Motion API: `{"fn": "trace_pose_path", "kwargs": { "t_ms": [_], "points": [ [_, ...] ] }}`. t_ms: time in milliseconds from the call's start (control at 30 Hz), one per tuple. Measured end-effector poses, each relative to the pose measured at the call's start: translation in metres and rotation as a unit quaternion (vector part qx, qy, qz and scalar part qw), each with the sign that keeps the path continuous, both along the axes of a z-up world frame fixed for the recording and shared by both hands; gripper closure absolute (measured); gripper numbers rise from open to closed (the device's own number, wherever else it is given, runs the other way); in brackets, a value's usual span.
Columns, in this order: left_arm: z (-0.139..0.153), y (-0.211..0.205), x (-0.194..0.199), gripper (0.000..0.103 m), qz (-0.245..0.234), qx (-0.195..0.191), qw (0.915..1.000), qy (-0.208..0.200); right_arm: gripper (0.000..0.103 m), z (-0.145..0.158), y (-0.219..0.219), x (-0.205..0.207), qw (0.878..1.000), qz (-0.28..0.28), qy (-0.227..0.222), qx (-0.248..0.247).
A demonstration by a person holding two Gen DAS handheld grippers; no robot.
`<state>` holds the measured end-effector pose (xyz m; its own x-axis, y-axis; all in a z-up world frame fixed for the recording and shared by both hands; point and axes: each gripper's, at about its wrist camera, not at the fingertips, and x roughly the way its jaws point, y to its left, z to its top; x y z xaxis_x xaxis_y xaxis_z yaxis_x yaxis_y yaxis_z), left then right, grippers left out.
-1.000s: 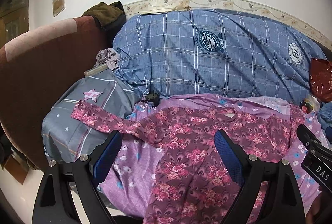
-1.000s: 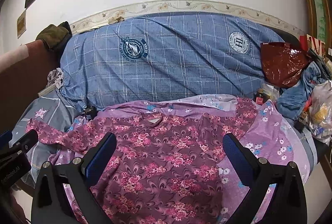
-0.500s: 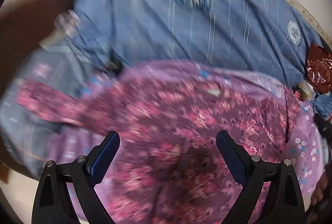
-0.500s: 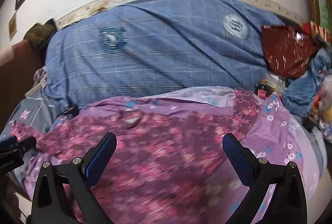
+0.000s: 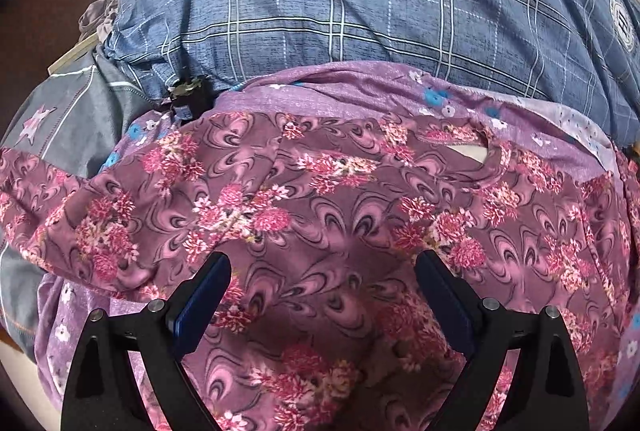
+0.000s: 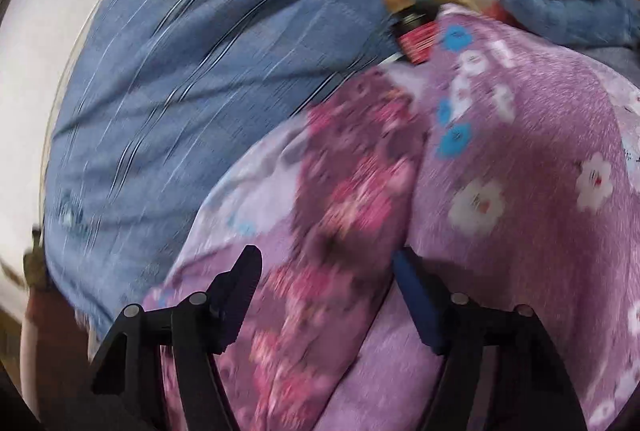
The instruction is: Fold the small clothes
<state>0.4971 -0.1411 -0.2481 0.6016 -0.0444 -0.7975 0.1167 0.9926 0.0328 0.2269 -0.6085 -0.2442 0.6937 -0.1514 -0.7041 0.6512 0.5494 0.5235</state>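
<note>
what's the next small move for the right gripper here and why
Probably ease the right gripper down and close on the floral top's sleeve edge: its jaws stand open astride that fabric on the purple sheet, gripping nothing yet. The blur makes contact hard to judge.

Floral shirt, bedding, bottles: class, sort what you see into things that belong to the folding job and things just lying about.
Belongs to the job:
- floral shirt, spread flat
- left tool, open above it
- right tool, open over its sleeve

Just lying about:
- blue checked quilt
- lilac flowered sheet
- grey star pillow
- small bottle
</note>
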Motion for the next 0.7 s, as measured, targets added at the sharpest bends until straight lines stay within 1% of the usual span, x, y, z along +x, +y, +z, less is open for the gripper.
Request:
{"fn": "trace_pose_path", "kwargs": {
  "t_ms": [33, 67, 133, 167, 200, 233, 267, 300, 333, 433, 500, 567, 633, 700],
  "points": [
    [-0.005, 0.000, -0.002, 0.009, -0.003, 0.001, 1.0000, -0.003, 0.032, -0.002, -0.008, 0.006, 1.000, -0.009, -0.003, 0.002],
    [-0.006, -0.002, -0.001, 0.009, -0.004, 0.004, 1.0000, -0.005, 0.032, -0.003, -0.018, 0.011, 1.000, -0.015, -0.017, 0.003],
    [-0.011, -0.006, 0.001, 0.009, -0.007, 0.009, 0.9999, -0.006, 0.032, -0.007, -0.031, 0.021, 0.999, -0.017, -0.028, 0.013],
    [-0.012, -0.004, -0.004, 0.009, -0.008, 0.010, 0.9999, -0.005, 0.035, -0.009, -0.035, 0.024, 0.999, -0.015, -0.025, 0.023],
    [-0.009, -0.001, -0.012, 0.009, -0.009, 0.009, 0.9999, -0.001, 0.041, -0.012, -0.038, 0.029, 0.999, -0.012, -0.024, 0.031],
    [-0.008, -0.001, -0.014, 0.009, -0.008, 0.008, 0.9999, -0.001, 0.049, -0.014, -0.039, 0.032, 0.999, -0.006, -0.028, 0.036],
    [-0.006, -0.001, -0.019, 0.009, -0.008, 0.006, 1.0000, 0.001, 0.076, -0.013, -0.037, 0.036, 0.999, 0.005, -0.016, 0.033],
    [-0.004, 0.000, -0.020, 0.009, -0.006, 0.004, 1.0000, -0.001, 0.098, -0.011, -0.033, 0.038, 1.000, 0.006, 0.006, 0.023],
    [0.000, 0.002, -0.026, 0.009, -0.006, 0.003, 1.0000, -0.004, 0.098, -0.004, -0.027, 0.039, 1.000, 0.002, 0.022, 0.005],
    [0.008, 0.011, -0.029, 0.009, -0.002, -0.004, 0.9998, -0.021, 0.099, 0.030, -0.005, 0.037, 0.999, 0.024, -0.009, -0.033],
    [0.013, 0.018, -0.029, 0.009, 0.000, -0.021, 0.9994, -0.027, 0.099, 0.058, 0.015, 0.035, 0.997, 0.041, -0.026, -0.059],
    [0.018, 0.028, -0.028, 0.009, -0.001, -0.051, 0.9984, -0.024, 0.099, 0.085, 0.038, 0.041, 0.994, 0.075, -0.050, -0.064],
    [0.022, 0.038, -0.028, 0.009, 0.004, -0.065, 0.9976, -0.026, 0.099, 0.111, 0.069, 0.051, 0.988, 0.116, -0.068, -0.072],
    [0.029, 0.051, -0.027, 0.009, 0.013, -0.072, 0.9969, -0.031, 0.099, 0.132, 0.104, 0.065, 0.980, 0.159, -0.084, -0.084]
  ]
}}
